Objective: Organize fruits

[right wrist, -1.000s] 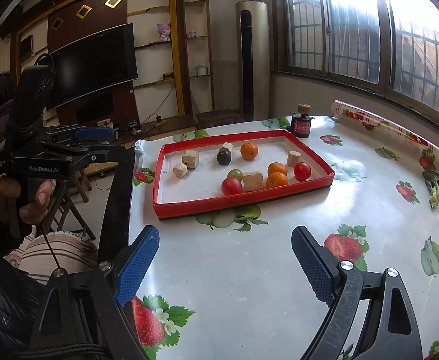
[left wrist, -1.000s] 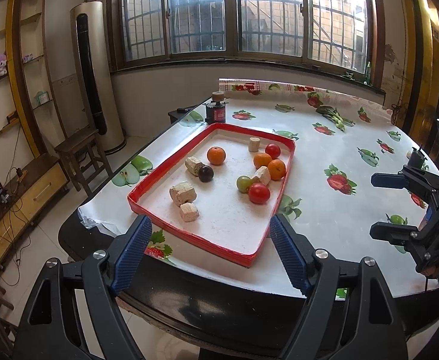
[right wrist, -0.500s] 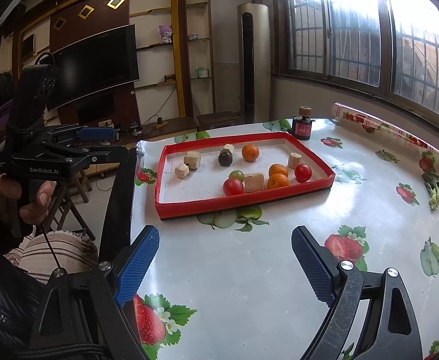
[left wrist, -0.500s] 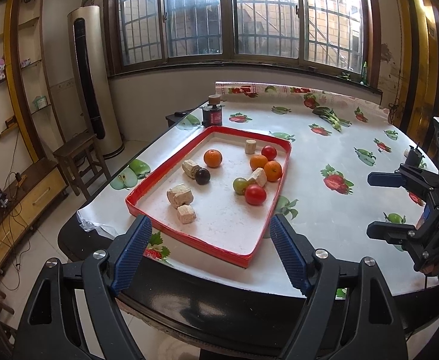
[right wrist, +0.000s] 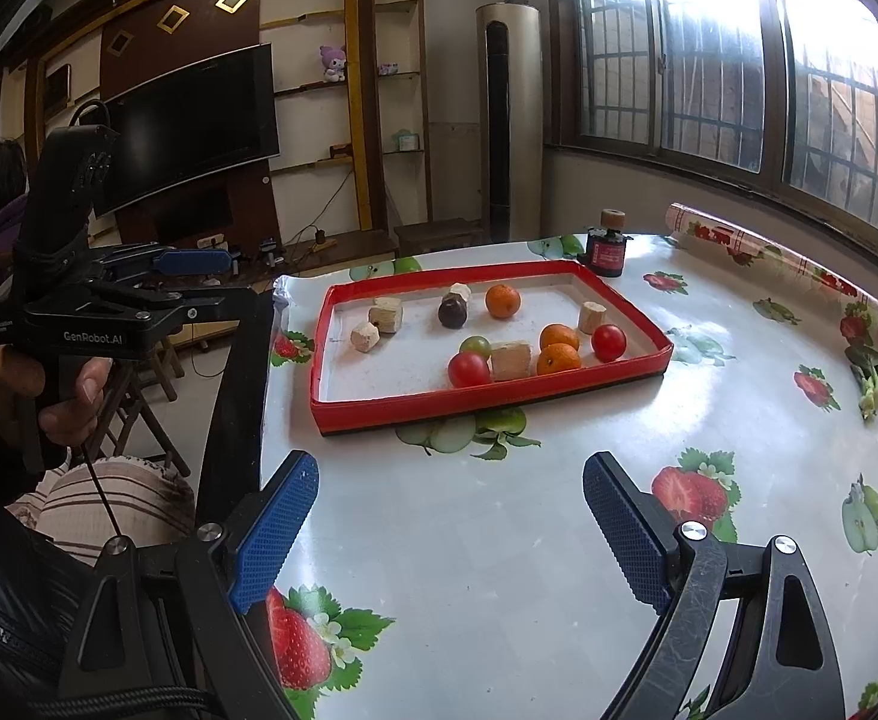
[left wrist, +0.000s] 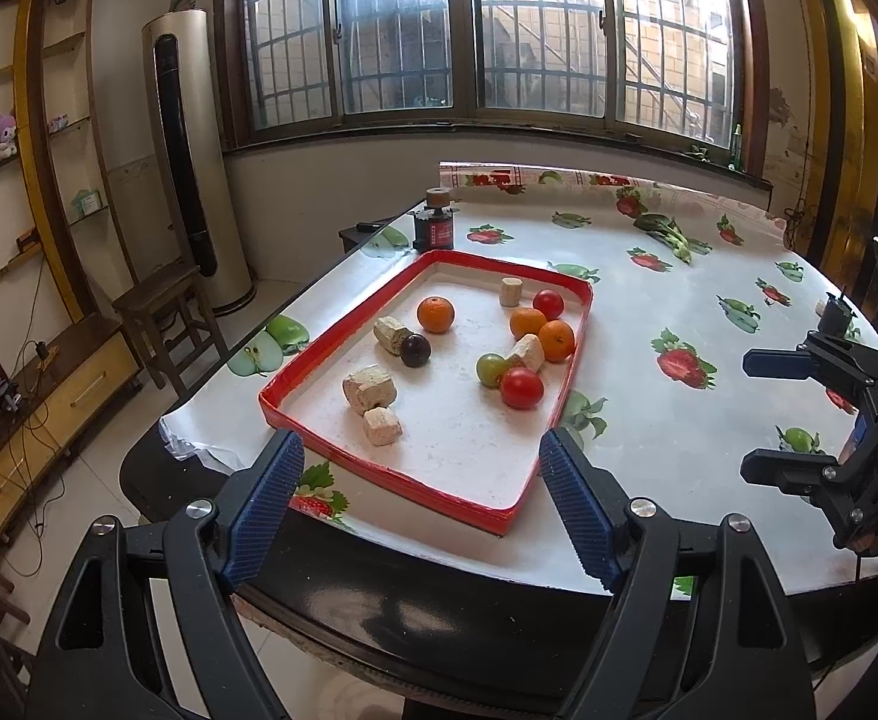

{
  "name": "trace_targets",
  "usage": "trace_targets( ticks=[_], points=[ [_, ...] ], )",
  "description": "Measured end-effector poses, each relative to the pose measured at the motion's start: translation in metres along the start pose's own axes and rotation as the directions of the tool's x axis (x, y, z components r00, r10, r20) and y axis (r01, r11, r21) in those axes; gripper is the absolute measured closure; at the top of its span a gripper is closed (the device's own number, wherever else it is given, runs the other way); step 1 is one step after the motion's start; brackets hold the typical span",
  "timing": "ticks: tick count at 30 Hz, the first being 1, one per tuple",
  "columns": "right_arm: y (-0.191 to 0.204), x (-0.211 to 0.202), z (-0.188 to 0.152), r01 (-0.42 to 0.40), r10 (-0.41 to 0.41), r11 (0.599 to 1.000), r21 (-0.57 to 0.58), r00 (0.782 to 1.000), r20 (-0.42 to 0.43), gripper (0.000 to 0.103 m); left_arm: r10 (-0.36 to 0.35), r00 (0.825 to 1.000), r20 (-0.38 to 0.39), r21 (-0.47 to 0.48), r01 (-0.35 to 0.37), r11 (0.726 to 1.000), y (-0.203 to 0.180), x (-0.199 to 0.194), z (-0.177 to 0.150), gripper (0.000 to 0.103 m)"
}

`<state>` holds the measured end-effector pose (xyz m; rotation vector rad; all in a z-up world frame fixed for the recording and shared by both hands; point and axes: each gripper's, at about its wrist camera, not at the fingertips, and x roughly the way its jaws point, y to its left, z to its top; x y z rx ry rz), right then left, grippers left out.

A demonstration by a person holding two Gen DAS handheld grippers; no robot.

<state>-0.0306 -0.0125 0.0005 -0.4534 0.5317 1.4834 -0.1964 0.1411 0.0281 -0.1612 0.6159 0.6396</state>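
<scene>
The red tray (left wrist: pixel 577 354) lies on the surface (left wrist: pixel 709 324), its long axis running away from the left gripper (left wrist: pixel 421 510) toward the window; in the right wrist view the same tray (right wrist: pixel 658 360) sits crosswise, long side facing the right gripper (right wrist: pixel 451 522). Both grippers have their fingers spread wide and hold nothing. The left fingers (left wrist: pixel 265 498) frame the tray's near short edge from just off the surface edge; the right fingers (right wrist: pixel 277 528) hover over bare tablecloth, well apart from the tray.

Inside the tray lie three oranges: one (left wrist: pixel 436 314) alone near the middle and two (left wrist: pixel 541 331) touching by the far long rim. Two red tomatoes are there, one (left wrist: pixel 548 303) beside the oranges, one (left wrist: pixel 521 387) nearer. A green round fruit (left wrist: pixel 490 369), perhaps a grape or small plum, touches that nearer tomato. A dark plum (left wrist: pixel 415 350) rests against a beige chunk (left wrist: pixel 391 333). More beige chunks (left wrist: pixel 370 389) lie scattered among the fruit. A small dark bottle (left wrist: pixel 436 225) stands just beyond the tray's far end.
</scene>
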Motion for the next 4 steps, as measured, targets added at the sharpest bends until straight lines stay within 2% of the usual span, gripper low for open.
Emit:
trace_targets(
  ticks=[4],
  points=[
    [0.0012, 0.0016, -0.0018, -0.001, 0.001, 1.000, 0.000, 1.000, -0.008, 0.012, -0.001, 1.000, -0.006, 0.001, 0.001, 1.000, 0.0000, 0.0011, -0.0004, 0.022]
  ],
)
